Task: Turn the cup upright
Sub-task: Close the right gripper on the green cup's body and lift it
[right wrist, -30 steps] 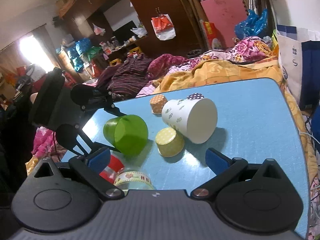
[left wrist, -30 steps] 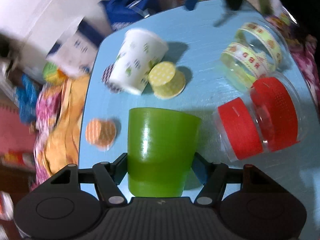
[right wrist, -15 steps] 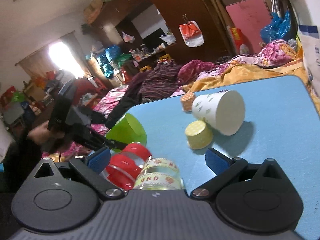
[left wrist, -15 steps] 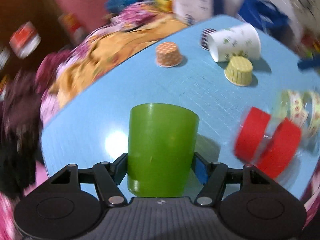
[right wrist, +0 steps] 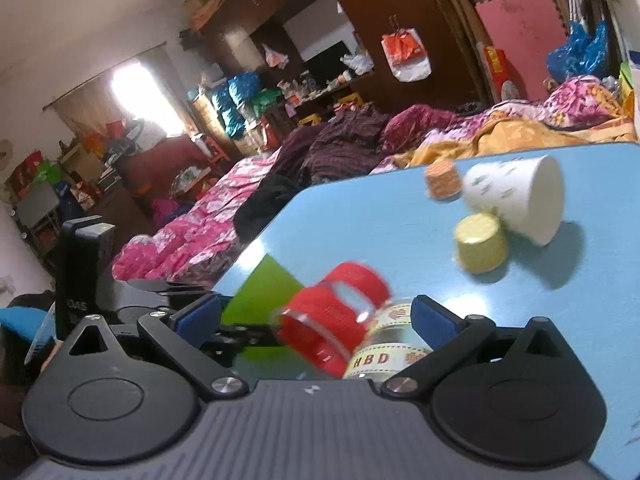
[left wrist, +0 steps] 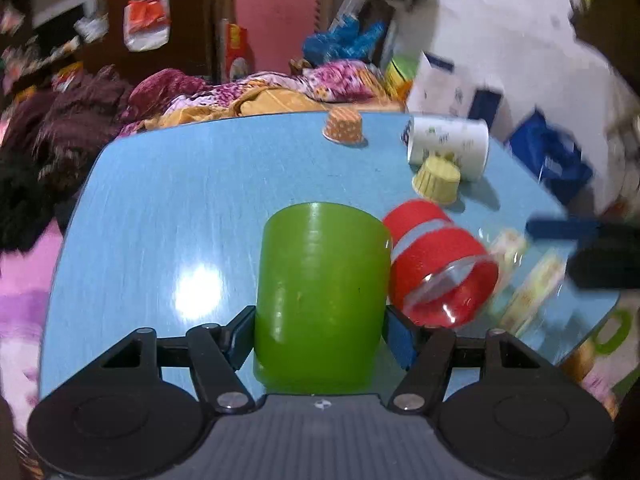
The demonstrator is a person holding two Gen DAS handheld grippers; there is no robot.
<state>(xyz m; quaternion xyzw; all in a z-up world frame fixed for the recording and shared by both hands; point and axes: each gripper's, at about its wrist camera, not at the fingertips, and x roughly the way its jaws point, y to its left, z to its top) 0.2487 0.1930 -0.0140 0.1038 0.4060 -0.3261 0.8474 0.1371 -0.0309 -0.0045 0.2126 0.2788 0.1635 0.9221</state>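
Green plastic cup (left wrist: 320, 300) gripped across its body by the left gripper (left wrist: 320, 338), both blue pads pressed to its sides, over the near part of the blue table (left wrist: 168, 208); it appears mid-rotation toward upright. Right gripper (right wrist: 316, 318) spread wide and holding nothing, near a red-banded clear jar (right wrist: 336, 312), apparently waiting.

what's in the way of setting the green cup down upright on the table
The left hand-held gripper grips the green cup. The red-banded clear jar lies close at its right; the table left of it is bare.
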